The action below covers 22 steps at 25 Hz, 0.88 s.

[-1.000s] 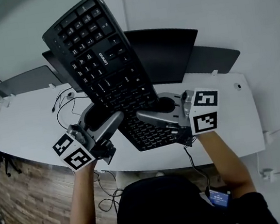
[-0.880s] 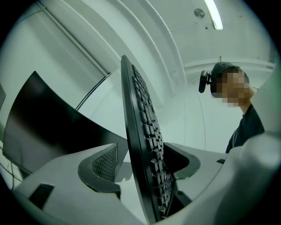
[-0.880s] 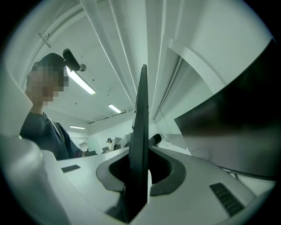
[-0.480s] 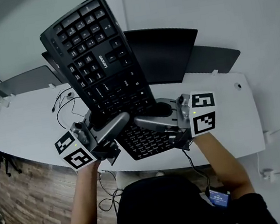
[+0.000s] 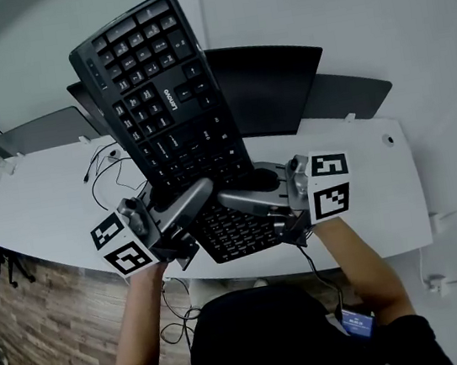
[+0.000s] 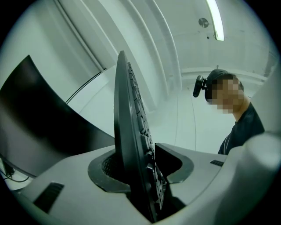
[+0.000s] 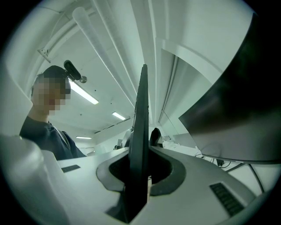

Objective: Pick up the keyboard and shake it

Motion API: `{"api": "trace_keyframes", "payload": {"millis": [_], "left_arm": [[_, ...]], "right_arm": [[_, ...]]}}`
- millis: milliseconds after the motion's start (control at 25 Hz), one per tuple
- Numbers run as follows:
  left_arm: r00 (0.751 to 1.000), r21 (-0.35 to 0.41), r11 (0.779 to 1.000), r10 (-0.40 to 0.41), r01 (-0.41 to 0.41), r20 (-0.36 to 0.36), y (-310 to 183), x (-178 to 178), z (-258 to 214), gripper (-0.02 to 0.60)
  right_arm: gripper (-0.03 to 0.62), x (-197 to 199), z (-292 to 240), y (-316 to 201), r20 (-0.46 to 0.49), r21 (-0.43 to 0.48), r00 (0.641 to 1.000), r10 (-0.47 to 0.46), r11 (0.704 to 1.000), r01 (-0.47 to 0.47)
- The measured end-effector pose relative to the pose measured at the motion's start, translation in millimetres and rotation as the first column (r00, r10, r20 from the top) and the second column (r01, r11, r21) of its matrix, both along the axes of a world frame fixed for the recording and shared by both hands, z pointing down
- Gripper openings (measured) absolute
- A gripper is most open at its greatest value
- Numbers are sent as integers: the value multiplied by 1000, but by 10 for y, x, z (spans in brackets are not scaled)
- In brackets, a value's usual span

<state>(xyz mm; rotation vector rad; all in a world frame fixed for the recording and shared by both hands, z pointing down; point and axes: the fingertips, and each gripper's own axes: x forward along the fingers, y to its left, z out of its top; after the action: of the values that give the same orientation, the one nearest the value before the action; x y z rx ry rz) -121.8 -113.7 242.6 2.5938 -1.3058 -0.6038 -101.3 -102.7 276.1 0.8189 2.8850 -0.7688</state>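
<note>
The keyboard (image 5: 170,118) is up off the desk (image 5: 36,206), tilted with its keys toward the person. Its far end is high and to the left, and its near end sits between the two grippers. The left gripper (image 5: 200,194) has the near left edge between its jaws, which are closing; its pads look to meet the back and the key side. The right gripper (image 5: 229,196) is clenched on the near right edge.

The head view alone shows the key face, the dark monitor (image 5: 269,86) at the far side of the desk, and loose cables (image 5: 107,166) on the left of the desk.

The gripper views show the keyboard edge-on as a thin dark blade rising from between the jaws. The left gripper view shows the key rows on its right face. Both also show the person (image 6: 246,127) and ceiling lights (image 6: 215,19), which the head view does not.
</note>
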Motion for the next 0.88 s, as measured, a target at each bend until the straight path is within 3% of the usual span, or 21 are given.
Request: {"api": "trace_keyframes", "payload": {"millis": [120, 240, 480, 880], "left_arm": [[998, 91, 995, 48, -45, -34, 3, 37, -19, 177], [989, 209, 973, 119, -99, -85, -42, 82, -39, 155], [987, 201, 971, 144, -129, -65, 45, 94, 117, 153], [980, 198, 967, 180, -160, -88, 80, 83, 155, 106]], "right_arm": [[83, 11, -1, -41, -40, 74, 999, 34, 997, -31], [83, 60, -27, -132, -89, 178, 992, 91, 981, -74], [82, 16, -5, -84, -53, 144, 994, 101, 985, -92], [83, -2, 7, -66, -43, 135, 995, 89, 987, -83]]}}
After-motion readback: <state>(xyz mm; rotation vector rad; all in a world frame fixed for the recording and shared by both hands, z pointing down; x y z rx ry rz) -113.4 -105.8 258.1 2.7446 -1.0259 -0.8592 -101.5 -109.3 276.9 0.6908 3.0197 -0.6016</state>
